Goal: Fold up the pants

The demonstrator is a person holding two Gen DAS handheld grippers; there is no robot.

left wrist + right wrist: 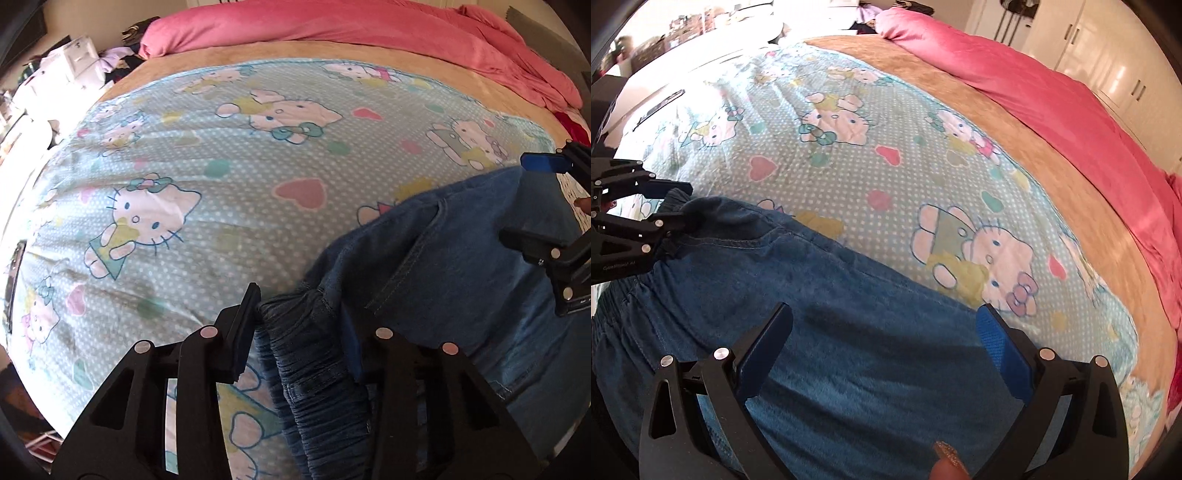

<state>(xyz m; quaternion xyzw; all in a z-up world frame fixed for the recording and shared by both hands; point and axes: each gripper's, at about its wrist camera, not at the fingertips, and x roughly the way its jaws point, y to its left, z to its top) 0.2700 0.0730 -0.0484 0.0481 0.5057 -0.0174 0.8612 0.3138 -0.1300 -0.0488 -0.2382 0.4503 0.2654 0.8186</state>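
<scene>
Setup stage: pants (849, 332) spread flat on bed sheet (849, 155), no fold made yet. Left gripper (306, 325) straddling elastic waistband (317, 387), jaws spread, nothing pinched. Right gripper (882, 332) hovering over denim leg, jaws wide apart, empty. Next by estimate: close both on fabric edges, lift, fold over.

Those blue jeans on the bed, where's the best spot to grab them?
Probably the gathered elastic waistband of the jeans: it is bunched into a thick ridge at the garment's end. Come from the open waist edge; the left hand-held gripper already straddles it.
</scene>
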